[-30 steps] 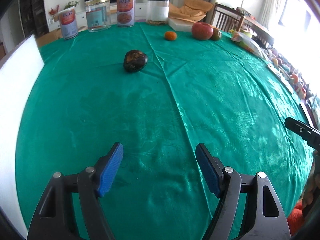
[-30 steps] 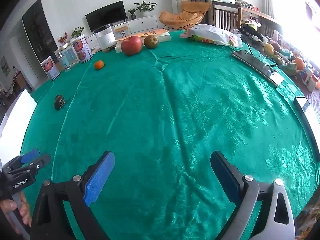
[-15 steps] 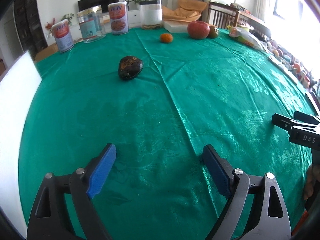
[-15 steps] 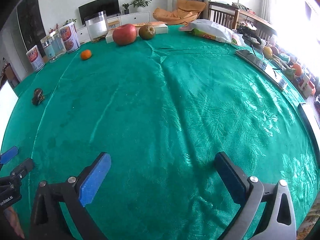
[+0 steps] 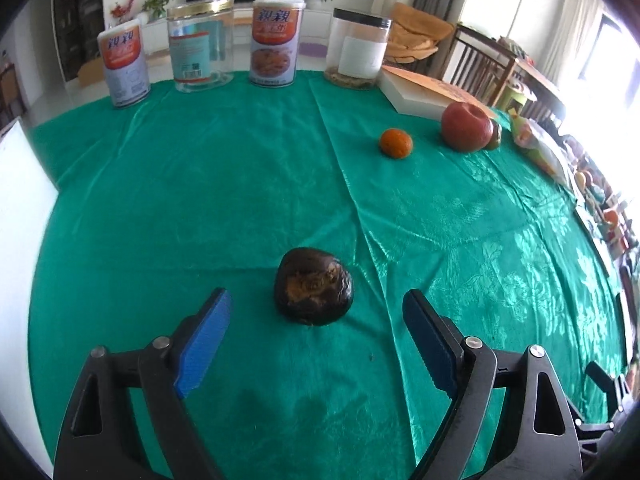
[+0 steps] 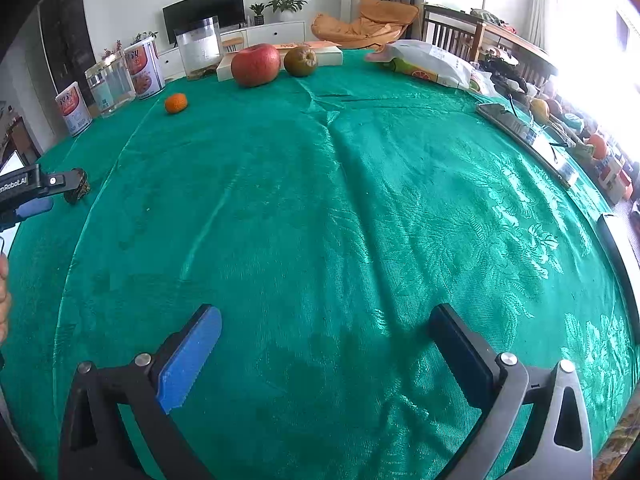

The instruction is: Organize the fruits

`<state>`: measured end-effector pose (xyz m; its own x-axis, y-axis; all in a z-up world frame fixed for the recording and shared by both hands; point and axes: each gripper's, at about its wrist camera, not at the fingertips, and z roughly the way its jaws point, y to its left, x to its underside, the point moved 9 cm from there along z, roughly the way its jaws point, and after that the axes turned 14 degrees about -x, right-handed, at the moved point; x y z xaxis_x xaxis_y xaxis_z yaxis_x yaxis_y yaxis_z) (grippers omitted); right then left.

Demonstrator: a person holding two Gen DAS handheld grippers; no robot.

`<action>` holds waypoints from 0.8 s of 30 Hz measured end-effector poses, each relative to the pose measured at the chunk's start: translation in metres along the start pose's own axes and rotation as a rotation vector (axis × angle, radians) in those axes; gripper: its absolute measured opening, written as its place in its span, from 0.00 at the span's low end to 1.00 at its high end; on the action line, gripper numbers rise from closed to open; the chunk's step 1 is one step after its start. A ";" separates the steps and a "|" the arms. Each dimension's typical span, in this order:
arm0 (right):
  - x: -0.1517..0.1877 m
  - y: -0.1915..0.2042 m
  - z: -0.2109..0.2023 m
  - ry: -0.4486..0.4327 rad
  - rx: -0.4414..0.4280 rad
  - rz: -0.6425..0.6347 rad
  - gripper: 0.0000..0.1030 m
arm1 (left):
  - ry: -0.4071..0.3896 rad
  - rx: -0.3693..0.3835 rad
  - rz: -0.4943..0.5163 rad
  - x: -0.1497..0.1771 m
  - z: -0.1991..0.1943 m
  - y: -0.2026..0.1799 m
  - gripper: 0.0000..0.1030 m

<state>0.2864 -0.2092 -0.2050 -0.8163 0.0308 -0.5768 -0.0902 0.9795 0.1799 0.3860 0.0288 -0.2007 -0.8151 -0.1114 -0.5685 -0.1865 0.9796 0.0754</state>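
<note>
The left gripper point(image 5: 316, 316) is held just above the green cloth of the surface point(image 5: 240, 184), its fingers spread apart and grasping nothing. Its jaws have just been closing a little from a wider spread. A dark, wrinkled fruit point(image 5: 313, 290) is seen lying on the cloth just beyond the blue pads point(image 5: 204, 332), about in line with the gap between them, and is touched by neither.

The right gripper point(image 6: 328, 344) is held over a bare stretch of cloth with its fingers fully released; its jaws have just been opening, and nothing lies between them. In the right wrist view the left gripper is seen at the left edge of the surface, partly hiding the dark fruit.

Toward the far edge a small orange point(image 5: 395, 143) is set alone on the cloth, well apart from the dark fruit. A large red apple point(image 5: 466, 127) is placed near it, with a brownish-green fruit point(image 6: 301, 61) just beside the apple, both in front of a flat white box point(image 5: 420, 94). Two labelled cans point(image 5: 275, 42) and two clear jars point(image 5: 200, 44) are lined up along the far edge. A printed bag point(image 6: 428, 64) and a phone point(image 6: 520, 132) lie toward the right edge.
</note>
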 end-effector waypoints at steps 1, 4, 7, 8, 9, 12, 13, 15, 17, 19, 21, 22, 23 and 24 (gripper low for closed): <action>0.000 0.000 0.000 0.000 0.000 0.000 1.00 | 0.000 -0.011 0.003 -0.002 0.004 -0.001 0.84; 0.000 0.001 0.000 0.001 -0.002 -0.002 1.00 | -0.004 -0.015 -0.013 -0.006 0.010 -0.001 0.75; -0.001 0.002 0.001 0.001 -0.004 -0.004 1.00 | -0.003 -0.024 0.021 -0.003 0.014 -0.001 0.42; -0.001 0.002 0.001 0.001 -0.004 -0.004 1.00 | -0.005 -0.030 0.026 -0.002 0.013 0.000 0.41; -0.001 0.002 0.000 0.001 -0.004 -0.004 1.00 | -0.001 -0.023 0.023 0.002 0.011 0.001 0.41; -0.001 0.002 0.001 0.001 -0.004 -0.004 1.00 | 0.011 -0.010 0.025 0.016 -0.007 0.006 0.41; -0.001 0.002 0.001 0.001 -0.004 -0.004 1.00 | 0.014 -0.006 0.031 0.023 -0.015 0.007 0.41; -0.001 0.002 0.001 0.001 -0.004 -0.004 1.00 | 0.023 0.003 0.040 0.042 -0.030 0.011 0.41; -0.001 0.002 0.001 0.001 -0.004 -0.004 1.00 | 0.034 0.005 0.042 0.062 -0.041 0.015 0.41; -0.001 0.002 0.001 0.001 -0.004 -0.003 1.00 | 0.033 0.001 0.051 0.079 -0.049 0.018 0.41; -0.001 0.002 0.001 0.001 -0.004 -0.003 1.00 | 0.025 -0.017 0.059 0.091 -0.052 0.020 0.42; -0.001 0.002 0.001 0.001 -0.004 -0.003 1.00 | 0.015 -0.023 0.060 0.093 -0.052 0.022 0.43; -0.001 0.002 0.001 0.001 -0.004 -0.003 1.00 | 0.000 -0.037 0.059 0.094 -0.053 0.023 0.50; -0.001 0.002 0.001 0.001 -0.004 -0.003 1.00 | -0.003 -0.055 0.059 0.095 -0.052 0.025 0.65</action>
<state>0.2877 -0.2074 -0.2045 -0.8167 0.0272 -0.5765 -0.0951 0.9789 0.1810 0.2756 0.0339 -0.2100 -0.8236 -0.0534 -0.5646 -0.1686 0.9736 0.1539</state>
